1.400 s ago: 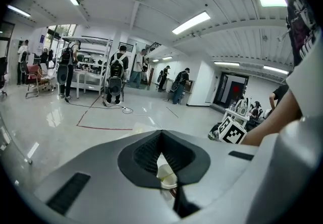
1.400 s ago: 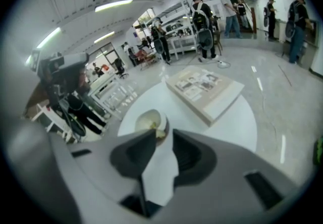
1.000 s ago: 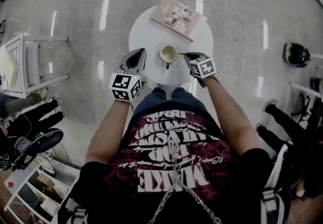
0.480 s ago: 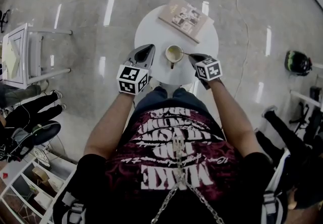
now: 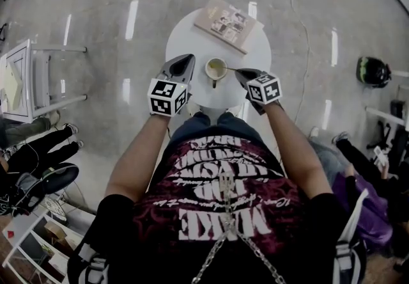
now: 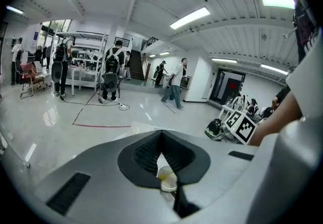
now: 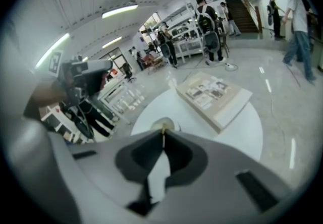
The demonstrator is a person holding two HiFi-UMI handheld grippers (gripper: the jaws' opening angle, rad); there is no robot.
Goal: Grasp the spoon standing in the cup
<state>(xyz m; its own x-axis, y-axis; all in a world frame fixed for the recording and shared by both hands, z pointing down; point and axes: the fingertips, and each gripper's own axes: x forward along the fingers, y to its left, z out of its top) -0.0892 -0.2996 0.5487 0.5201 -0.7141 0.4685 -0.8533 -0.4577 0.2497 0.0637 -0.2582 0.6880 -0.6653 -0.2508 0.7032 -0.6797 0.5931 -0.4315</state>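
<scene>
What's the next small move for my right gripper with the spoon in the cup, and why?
Probably raise the right gripper gently, straight up. Its jaws look shut on the end of the thin metal spoon, which leans in the small pale cup. The left gripper is shut beside the cup, not steadying it, so a sideways pull might tip it.

the head view looks steeply down from high above the person onto the whole table. the left gripper view sits low at the table's near left edge, facing across at the cup close by. the right gripper view looks from the near right edge along the spoon, past that cup to the book at the far edge; the head view shares both.
</scene>
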